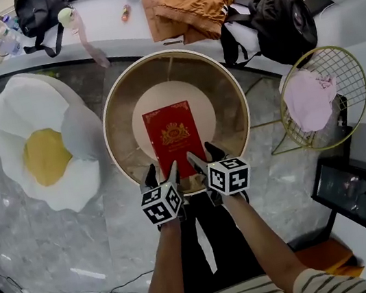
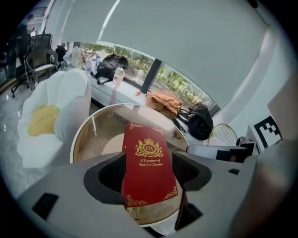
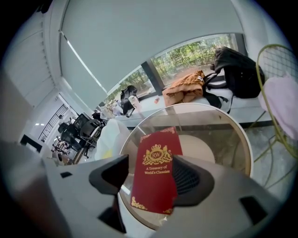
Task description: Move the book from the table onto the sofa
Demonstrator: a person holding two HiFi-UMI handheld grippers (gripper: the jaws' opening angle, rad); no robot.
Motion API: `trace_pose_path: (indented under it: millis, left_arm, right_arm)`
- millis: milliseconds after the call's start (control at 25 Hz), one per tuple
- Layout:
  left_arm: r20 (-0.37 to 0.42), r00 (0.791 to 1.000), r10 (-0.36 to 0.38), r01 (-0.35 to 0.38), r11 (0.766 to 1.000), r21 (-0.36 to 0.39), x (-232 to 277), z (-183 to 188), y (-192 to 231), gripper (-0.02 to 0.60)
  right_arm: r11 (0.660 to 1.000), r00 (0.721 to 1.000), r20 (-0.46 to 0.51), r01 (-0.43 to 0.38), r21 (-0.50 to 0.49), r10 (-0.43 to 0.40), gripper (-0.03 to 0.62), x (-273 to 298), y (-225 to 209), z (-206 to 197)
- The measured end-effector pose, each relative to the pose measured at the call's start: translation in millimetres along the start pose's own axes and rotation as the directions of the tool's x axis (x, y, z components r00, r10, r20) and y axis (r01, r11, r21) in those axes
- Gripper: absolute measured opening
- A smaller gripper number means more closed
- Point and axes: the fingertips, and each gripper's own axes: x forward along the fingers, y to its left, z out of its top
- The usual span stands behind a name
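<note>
Your left tongs (image 1: 162, 173) and right tongs (image 1: 204, 157) gape wide, ungripped, straddling the book (image 1: 174, 139) on the desk (image 1: 118, 111). Clamp near edge evenly, lift flat.

The closed red book (image 1: 174, 137), with a gold crest, gold corner ornaments and the title "A Treasury of World's Classics", lies flat and face up on the round glass-topped counter (image 1: 118, 111), toward its near edge. The white, yellow-centred sofa (image 1: 63, 138) stands just beside the counter.
</note>
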Motion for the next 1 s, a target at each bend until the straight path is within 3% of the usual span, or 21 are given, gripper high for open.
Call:
trace_pose_path:
  millis: [1000]
  left_arm:
    - [-0.124,0.992,0.005,-0.008,1.0,-0.025,79.7,-24.7,29.9,0.334]
  right_arm:
    - [1.0,0.986,-0.168,-0.011,0.017,0.014,0.342,74.4,-44.8,-33.7]
